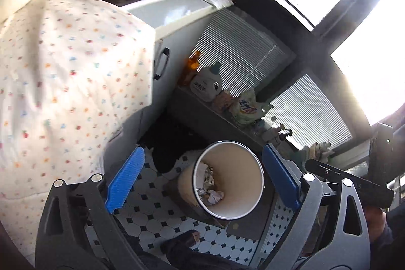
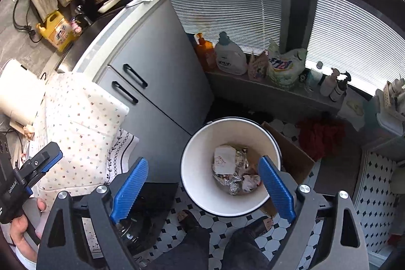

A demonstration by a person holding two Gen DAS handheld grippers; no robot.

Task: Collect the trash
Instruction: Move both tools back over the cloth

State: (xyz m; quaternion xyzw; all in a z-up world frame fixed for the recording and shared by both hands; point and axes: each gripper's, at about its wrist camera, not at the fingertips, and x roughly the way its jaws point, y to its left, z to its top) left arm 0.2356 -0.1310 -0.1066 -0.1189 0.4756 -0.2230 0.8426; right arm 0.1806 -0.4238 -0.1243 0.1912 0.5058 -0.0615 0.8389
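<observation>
Below, on the tiled floor (image 2: 283, 239): white trash bin (image 2: 197, 168) holding crumpled paper and foil (image 2: 235, 173), right of the grey cabinet (image 2: 157, 92). Left gripper (image 1: 202, 181) spread wide, empty. Right gripper (image 2: 202, 189) spread, empty, over the bin.

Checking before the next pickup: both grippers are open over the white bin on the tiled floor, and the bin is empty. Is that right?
Not quite. The bin is not empty: crumpled paper and foil wrappers lie at its bottom, clearest in the right wrist view. The rest holds: the left gripper and right gripper are both open above it, holding nothing, and it stands on the tiled floor.
</observation>
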